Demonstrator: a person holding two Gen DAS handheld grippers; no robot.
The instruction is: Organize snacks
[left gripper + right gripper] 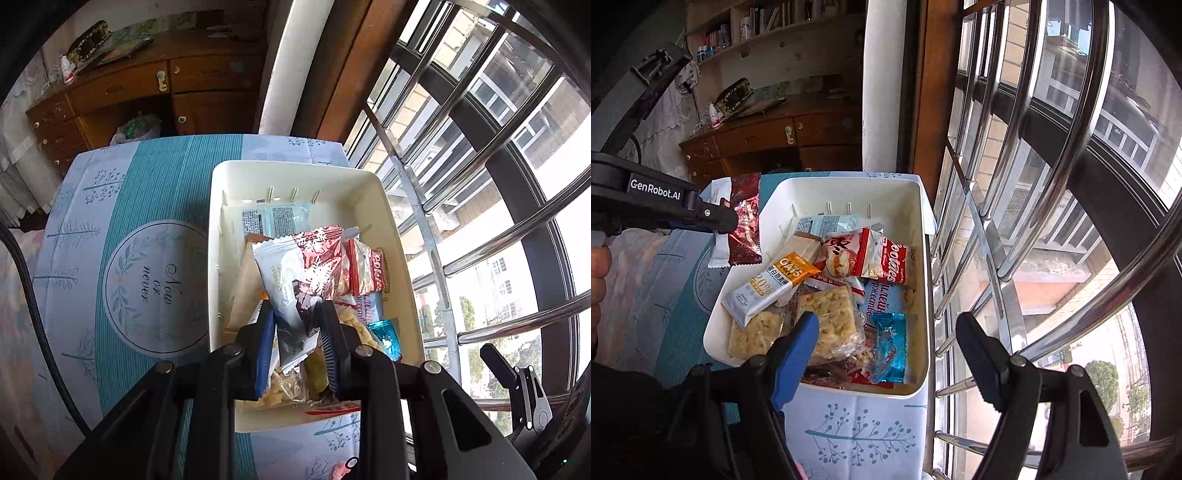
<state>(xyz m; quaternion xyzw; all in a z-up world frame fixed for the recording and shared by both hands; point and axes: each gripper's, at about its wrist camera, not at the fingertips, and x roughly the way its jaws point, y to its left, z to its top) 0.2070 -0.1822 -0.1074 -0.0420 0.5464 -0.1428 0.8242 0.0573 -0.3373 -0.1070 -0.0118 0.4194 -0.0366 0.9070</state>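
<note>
Left gripper (298, 314): we see its jaws clenched on a red-and-white snowflake wrapper (295, 284), gripped near the wrapper's lower half. In the right wrist view the same left gripper (729, 221) enters from the left edge, and the wrapper (744, 221) hangs upright from it, above the table and just left of the bin's left wall, apart from the other snacks.

Right gripper (886, 332): jaws spread wide, nothing between them. We note the blue-padded finger (798, 354) over the near part of the bin; the other finger (982, 354) lies past the bin's right wall, in front of the window bars (1052, 184).

Snack bin (923, 332): white, rectangular, sitting on the table at its window-side edge. Contents, as seen from the right wrist:
- OATS bar (772, 284), orange and white, on top at the left, tilted.
- Two clear-wrapped puffed-grain squares (831, 321), near end, under the OATS bar's lower corner.
- Red cookie packet (864, 258), centre-right.
- Blue foil packet (892, 347), near right corner.
- Pale blue packet (827, 223) lying against the far wall.

Tablecloth (147, 229): teal stripes, tree print, a round motif reading "Now or never" left of the bin (218, 258).

Beyond the table: wooden desk with drawers (122, 88).
</note>
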